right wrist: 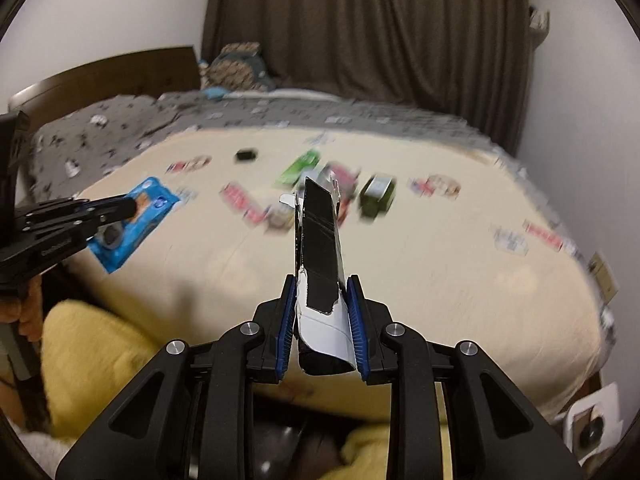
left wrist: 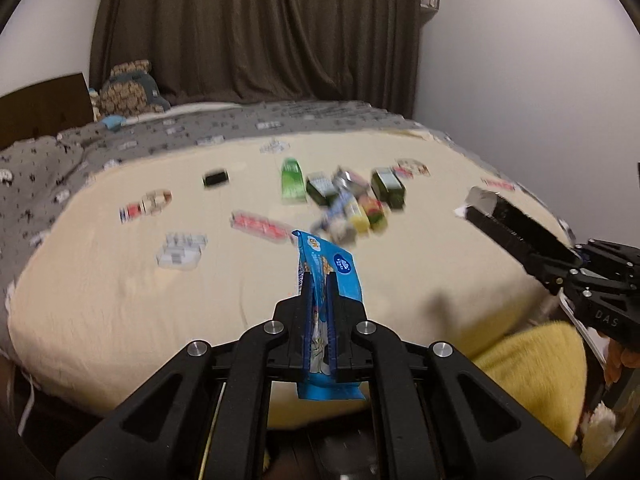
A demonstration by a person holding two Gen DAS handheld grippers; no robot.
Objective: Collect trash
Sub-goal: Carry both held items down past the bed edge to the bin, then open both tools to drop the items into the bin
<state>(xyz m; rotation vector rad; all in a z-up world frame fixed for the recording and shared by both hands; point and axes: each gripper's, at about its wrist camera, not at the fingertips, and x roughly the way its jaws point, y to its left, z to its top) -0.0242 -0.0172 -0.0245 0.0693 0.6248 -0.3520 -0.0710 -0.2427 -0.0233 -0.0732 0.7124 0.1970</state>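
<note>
My left gripper (left wrist: 319,280) is shut on a blue snack wrapper (left wrist: 344,276) and holds it above the near edge of the bed; it also shows at the left of the right wrist view (right wrist: 130,206) with the wrapper (right wrist: 120,244). My right gripper (right wrist: 322,284) is shut on a flattened black and white carton (right wrist: 320,240), also seen at the right of the left wrist view (left wrist: 504,220). More trash lies on the cream bedspread (left wrist: 120,280): a green packet (left wrist: 292,180), dark green boxes (left wrist: 388,186), a yellow wrapper (left wrist: 360,216) and a small black box (left wrist: 216,178).
A grey patterned blanket (left wrist: 48,168) covers the far side of the bed. A stuffed toy (left wrist: 128,90) sits by the dark curtain (left wrist: 256,28). A yellow fleece (left wrist: 528,364) lies below the near bed edge. A wooden headboard (right wrist: 100,76) stands at the left.
</note>
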